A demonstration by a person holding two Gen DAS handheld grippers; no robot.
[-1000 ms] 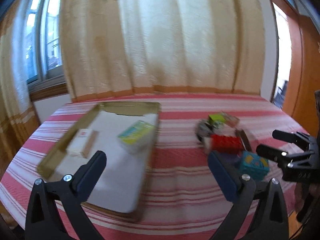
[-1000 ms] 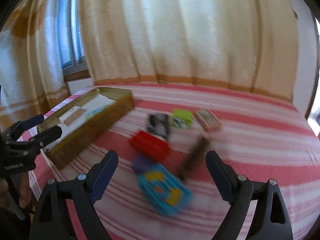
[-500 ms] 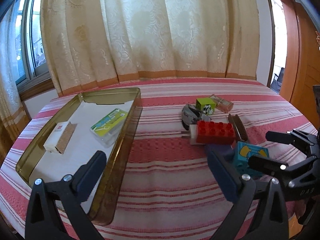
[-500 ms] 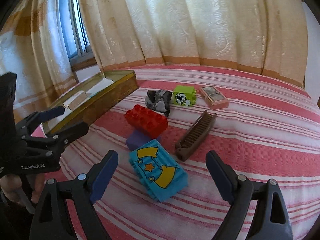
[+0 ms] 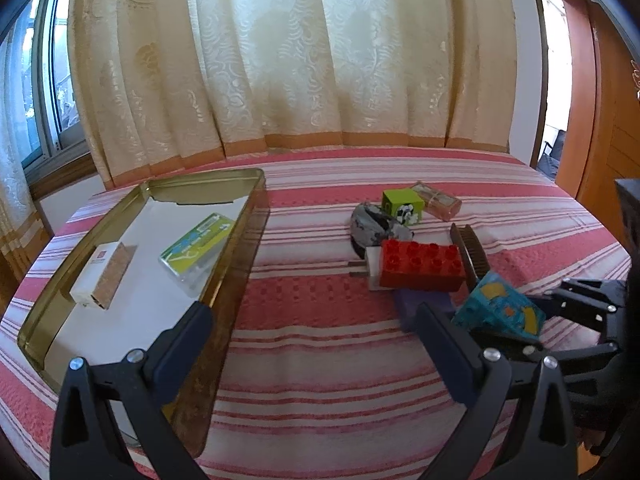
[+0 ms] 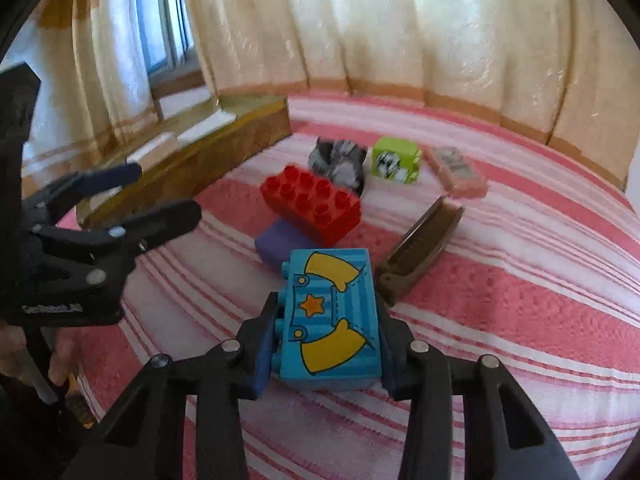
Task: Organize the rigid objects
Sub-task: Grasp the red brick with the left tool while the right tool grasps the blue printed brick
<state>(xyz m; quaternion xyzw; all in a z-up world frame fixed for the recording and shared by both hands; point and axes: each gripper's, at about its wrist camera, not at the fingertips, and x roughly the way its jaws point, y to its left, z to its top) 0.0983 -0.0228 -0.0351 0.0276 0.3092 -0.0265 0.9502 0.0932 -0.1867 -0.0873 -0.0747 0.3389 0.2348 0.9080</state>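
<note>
A bed spread with a red-and-white striped cover point(image 5: 320, 344) fills both views, cream curtains point(image 5: 300, 60) hanging behind it. At its left side lies a long gold-rimmed tray point(image 5: 236, 256), which holds a white carton point(image 5: 96, 276) and, nearer the tray's right wall, a green-and-yellow packet point(image 5: 196, 246).

Well apart from the tray, to the right, lies a loose cluster of small things. A red building block point(image 6: 312, 202) rests partly on top of a purple block point(image 6: 276, 242). Just beyond the red block sits a grey-and-black mottled object point(image 6: 340, 156), too blurred to identify, and beside that a lime-green cube point(image 6: 394, 160) with a black-and-white face print, then a flat pink case point(image 6: 456, 172). A brown comb point(image 6: 420, 248) lies at a slant to the right of the red block.

Nearest the camera, the right gripper point(image 6: 328, 344) is closing on a teal block point(image 6: 330, 320) printed with yellow shapes and an orange star; the block sits between the two fingers, both pads against its sides. In the left wrist view the teal block appears tilted, raised off the cover at one end.

The left gripper point(image 5: 316, 328) hangs spread wide with nothing between its fingers, over the cover just right of the tray's near wall. A hand point(image 6: 60, 356) grips its handle at the left edge of the right wrist view.
</note>
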